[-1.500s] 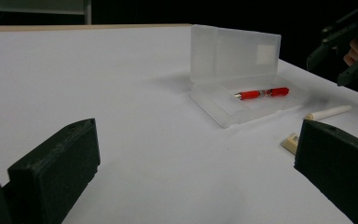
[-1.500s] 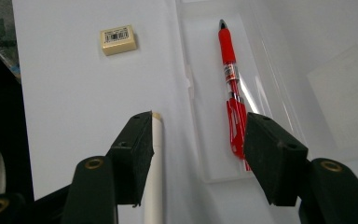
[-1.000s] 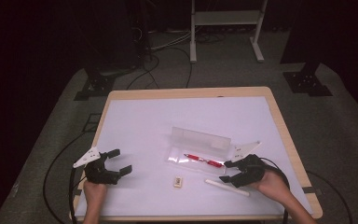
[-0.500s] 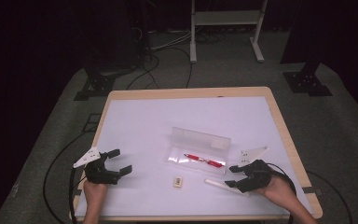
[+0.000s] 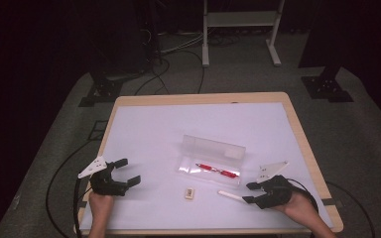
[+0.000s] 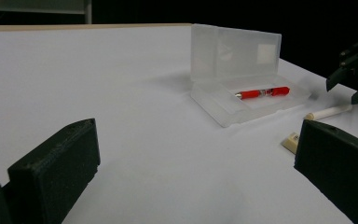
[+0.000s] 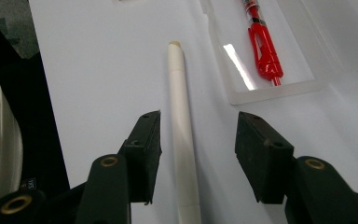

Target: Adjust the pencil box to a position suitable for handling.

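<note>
An open clear plastic case point(image 5: 212, 157) lies mid-table with a red pen point(image 5: 218, 171) in its tray. A white pen point(image 5: 230, 196) lies on the table just in front of the case, and a small cream eraser point(image 5: 190, 193) sits to its left. My right gripper point(image 5: 249, 193) is open at the white pen's right end. In the right gripper view the white pen point(image 7: 182, 135) runs between the spread jaws of that gripper point(image 7: 199, 121), touching neither. My left gripper point(image 5: 128, 171) is open over bare table at the near left, its jaws point(image 6: 196, 172) wide apart and holding nothing.
The white mat point(image 5: 154, 134) covers the wooden table point(image 5: 297, 124). In the left gripper view the case point(image 6: 235, 65) stands with its lid up, with the red pen point(image 6: 261, 92), white pen point(image 6: 328, 112), eraser point(image 6: 291, 140) and right gripper point(image 6: 354, 79) beyond.
My right gripper has drawn back a little toward the near right edge, uncovering more of the white pen, which has stayed in place. The left gripper has not moved.
</note>
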Tool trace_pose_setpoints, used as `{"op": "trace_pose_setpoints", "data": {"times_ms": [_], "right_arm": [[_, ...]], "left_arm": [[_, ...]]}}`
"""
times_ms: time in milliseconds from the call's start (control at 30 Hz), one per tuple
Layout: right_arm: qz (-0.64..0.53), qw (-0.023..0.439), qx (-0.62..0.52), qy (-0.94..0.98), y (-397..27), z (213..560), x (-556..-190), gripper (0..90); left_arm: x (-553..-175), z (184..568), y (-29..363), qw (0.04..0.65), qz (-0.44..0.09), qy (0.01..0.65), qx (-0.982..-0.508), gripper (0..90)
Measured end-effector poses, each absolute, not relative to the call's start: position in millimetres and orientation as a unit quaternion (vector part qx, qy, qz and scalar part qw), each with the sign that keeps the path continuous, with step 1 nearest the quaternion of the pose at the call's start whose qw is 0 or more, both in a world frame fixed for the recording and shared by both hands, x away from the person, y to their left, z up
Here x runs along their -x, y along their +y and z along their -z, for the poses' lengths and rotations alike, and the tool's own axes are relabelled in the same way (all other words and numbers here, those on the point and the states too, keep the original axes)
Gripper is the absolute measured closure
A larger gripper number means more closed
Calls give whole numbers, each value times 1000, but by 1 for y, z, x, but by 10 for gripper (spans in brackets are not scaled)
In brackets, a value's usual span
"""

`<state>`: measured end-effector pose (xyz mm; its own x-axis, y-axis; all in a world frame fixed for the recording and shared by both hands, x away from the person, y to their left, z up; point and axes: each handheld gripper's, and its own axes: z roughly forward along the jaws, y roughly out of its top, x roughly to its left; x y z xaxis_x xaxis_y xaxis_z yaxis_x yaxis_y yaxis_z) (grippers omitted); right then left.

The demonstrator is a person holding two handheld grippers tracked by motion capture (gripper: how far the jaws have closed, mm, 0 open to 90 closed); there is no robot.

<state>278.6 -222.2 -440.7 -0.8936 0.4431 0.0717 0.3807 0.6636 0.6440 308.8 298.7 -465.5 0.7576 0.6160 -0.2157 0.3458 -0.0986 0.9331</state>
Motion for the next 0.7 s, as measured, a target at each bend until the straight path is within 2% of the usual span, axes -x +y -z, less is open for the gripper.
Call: {"op": "trace_pose_setpoints", "data": {"times_ms": [700], "right_arm": [[-326,30,-220,919,-216,454,-276,675]], "left_arm": [[-309,466,298,587,-115,329,-731,0]]}}
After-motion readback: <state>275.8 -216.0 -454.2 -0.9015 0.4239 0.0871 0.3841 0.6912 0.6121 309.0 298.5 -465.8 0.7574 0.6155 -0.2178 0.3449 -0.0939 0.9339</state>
